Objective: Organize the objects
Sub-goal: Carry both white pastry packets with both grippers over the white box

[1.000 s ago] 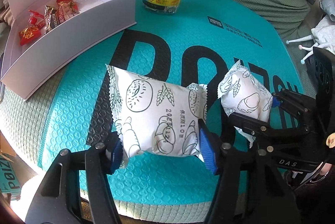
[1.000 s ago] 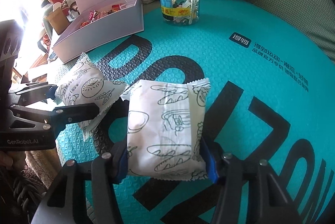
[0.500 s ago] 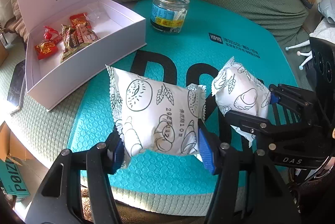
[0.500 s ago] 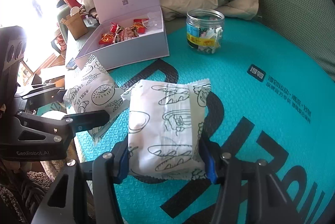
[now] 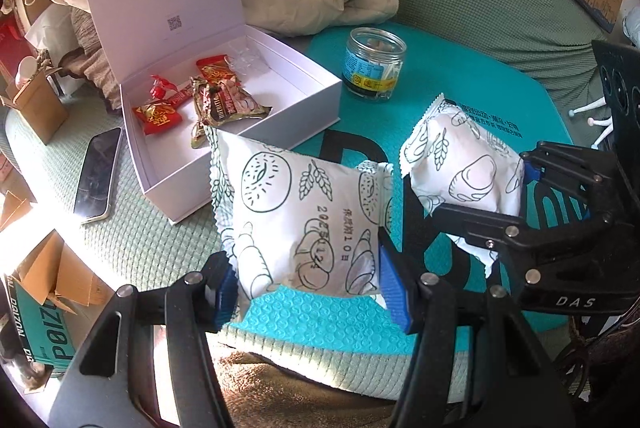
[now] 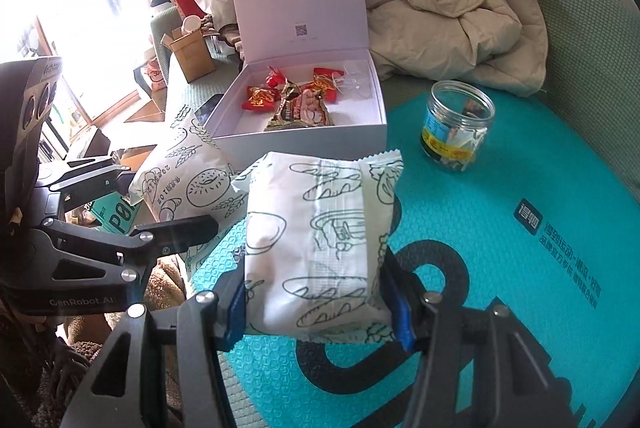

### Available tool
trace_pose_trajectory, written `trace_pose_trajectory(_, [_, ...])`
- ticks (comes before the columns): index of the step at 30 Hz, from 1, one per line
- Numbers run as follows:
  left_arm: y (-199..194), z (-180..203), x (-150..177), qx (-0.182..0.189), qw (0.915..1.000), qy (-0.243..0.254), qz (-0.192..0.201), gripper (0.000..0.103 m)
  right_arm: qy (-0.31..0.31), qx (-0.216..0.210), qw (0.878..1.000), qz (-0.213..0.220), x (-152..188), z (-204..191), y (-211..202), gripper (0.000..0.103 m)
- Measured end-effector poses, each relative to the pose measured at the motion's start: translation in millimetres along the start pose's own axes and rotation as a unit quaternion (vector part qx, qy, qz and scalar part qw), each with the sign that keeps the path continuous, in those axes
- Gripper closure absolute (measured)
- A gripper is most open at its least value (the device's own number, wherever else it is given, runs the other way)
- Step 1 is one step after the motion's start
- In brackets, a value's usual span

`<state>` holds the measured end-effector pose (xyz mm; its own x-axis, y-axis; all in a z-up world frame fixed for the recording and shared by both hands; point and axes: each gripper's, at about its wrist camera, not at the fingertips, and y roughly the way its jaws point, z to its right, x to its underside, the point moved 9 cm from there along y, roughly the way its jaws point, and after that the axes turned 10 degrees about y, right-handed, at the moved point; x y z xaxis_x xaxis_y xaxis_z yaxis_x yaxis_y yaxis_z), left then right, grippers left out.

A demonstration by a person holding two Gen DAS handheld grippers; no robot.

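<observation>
Left gripper [image 5: 306, 290] pinches one bread pack [image 5: 300, 216], right gripper [image 6: 316, 312] another [image 6: 320, 248], both near the box [image 5: 256, 144]. Slick, puffy wrappers; either could slip out short of it.

Two puffy white bread packets printed with bakery drawings are hanging above the teal mat [image 5: 440, 100]: the left packet [image 5: 308, 220] nearer the open white box [image 5: 288, 108], the right packet [image 6: 320, 248] beside it.
</observation>
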<state>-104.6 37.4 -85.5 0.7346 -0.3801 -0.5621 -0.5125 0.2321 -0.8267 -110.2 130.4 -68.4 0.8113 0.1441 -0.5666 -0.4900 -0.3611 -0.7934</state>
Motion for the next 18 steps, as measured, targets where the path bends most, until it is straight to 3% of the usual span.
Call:
trace_pose_trajectory(6, [-13, -37, 4, -0.046, 0.9986, -0.027, 0.003, 0.045, -0.024, -0.018, 0.999, 0.010, -17, -25, 1, 0.046])
trace_pose_trajectory(18, [-35, -80, -1, -0.085, 0.9947, -0.053, 0.024, 0.045, -0.074, -0.043, 0.996, 0.037, -56, -66, -5, 0.046])
